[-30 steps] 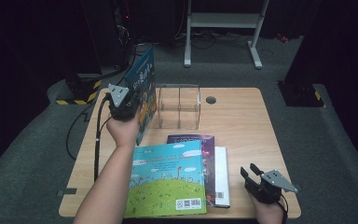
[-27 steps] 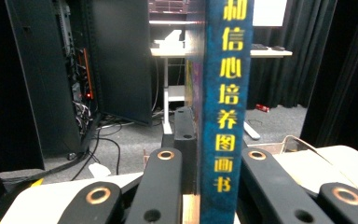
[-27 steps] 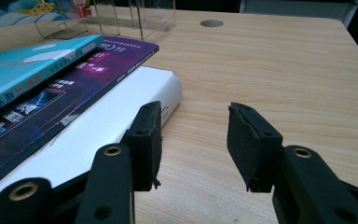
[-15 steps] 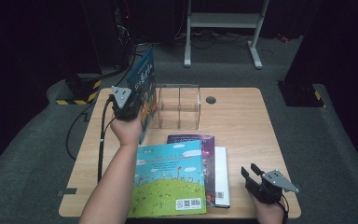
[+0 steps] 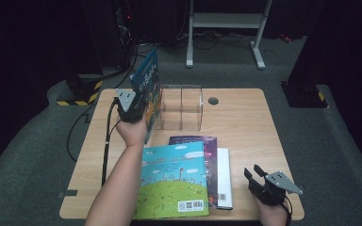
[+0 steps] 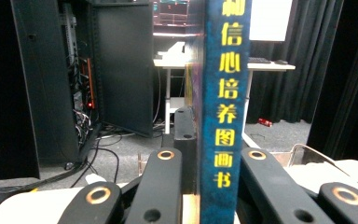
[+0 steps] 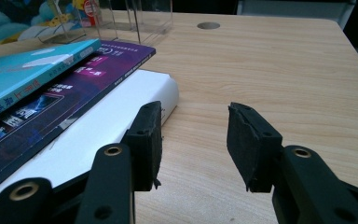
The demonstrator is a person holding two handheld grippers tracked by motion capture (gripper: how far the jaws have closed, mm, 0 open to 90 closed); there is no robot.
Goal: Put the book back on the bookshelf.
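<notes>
Your left claw (image 5: 143, 101) is pinching a blue book (image 5: 149, 89), with a jaw pressed against each cover. In the left gripper view the spine with its yellow characters (image 6: 224, 107) rises straight up between the two jaws, so you hold the book upright, spine toward you. Just to the right of that claw stands a clear plastic rack (image 5: 181, 107), and the lower part of the book sits at the rack's left end; whether the book rests inside a slot or just against the side wall cannot be told.

Nearer to you than the left claw, a stack of books lies flat on the wooden table (image 5: 245, 117): a sky-and-grass picture book (image 5: 172, 181) on top, a purple book (image 5: 207, 150) under it, and a white book (image 5: 224, 176) at the bottom.

Your right claw (image 5: 257, 176) is spread with nothing between the jaws. It hovers low over bare tabletop at the near right edge. The white book's edge (image 7: 121, 126) lies just beside its left jaw, and the purple book (image 7: 74, 88) is further left.
</notes>
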